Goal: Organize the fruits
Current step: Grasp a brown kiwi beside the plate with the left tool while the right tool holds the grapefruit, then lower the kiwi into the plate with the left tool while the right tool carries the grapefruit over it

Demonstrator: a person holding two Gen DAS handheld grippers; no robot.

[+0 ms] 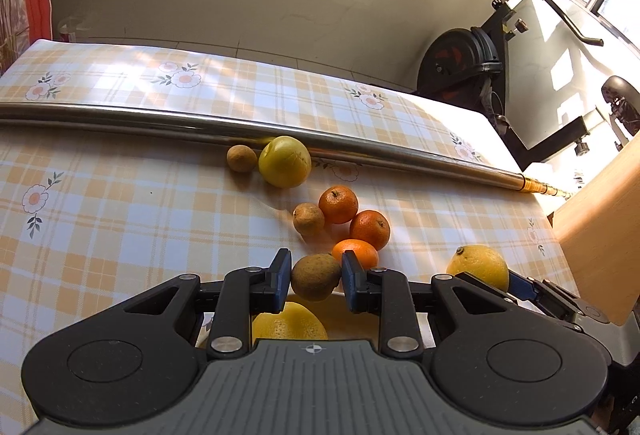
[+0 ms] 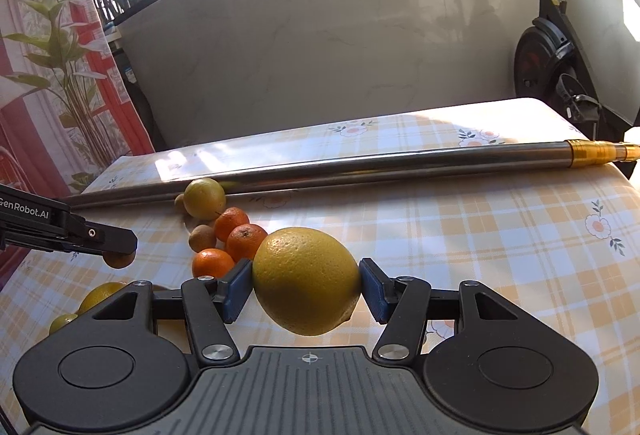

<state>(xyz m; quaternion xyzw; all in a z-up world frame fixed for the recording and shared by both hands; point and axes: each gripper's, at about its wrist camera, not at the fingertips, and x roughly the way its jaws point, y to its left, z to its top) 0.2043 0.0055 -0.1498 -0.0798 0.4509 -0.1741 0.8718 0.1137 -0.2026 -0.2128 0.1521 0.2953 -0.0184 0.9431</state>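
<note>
Left gripper: the left gripper [image 1: 316, 277] is closed down on a small round brown-green fruit [image 1: 315, 277], its blue pads pressing both sides; in the right wrist view the same fruit hangs under the jaws, clear of the cloth.
Right gripper: the right gripper [image 2: 306, 285] is partly closed around a large yellow dimpled citrus [image 2: 306, 280], held off the table between its blue pads.
Table: a checked orange-and-white flowered tablecloth [image 1: 120, 219] covers it, and a long steel tube with a gold-coloured end [image 1: 200, 121] lies across the far part.
Loose fruit, middle: three small orange mandarins [image 1: 338, 204] sit clustered just beyond the left gripper, with a small brown fruit [image 1: 308, 218] touching the cluster on its left.
Loose fruit, far: a yellow-green round citrus [image 1: 285, 162] rests against the tube, another small brown fruit [image 1: 241, 158] just to its left.
Loose fruit, near: a second large yellow citrus [image 1: 288, 323] lies below the left jaws, close to the camera.
Step in hand: judged from both loads being airborne, each hand is carrying a fruit to its group.
Next move: likely setting the brown fruit beside its like and the yellow one near the other yellow citrus; no container shows, so the target spots are a guess.
Care: round fruit may roll once let go, so a low, gentle set-down on the cloth seems called for.
</note>
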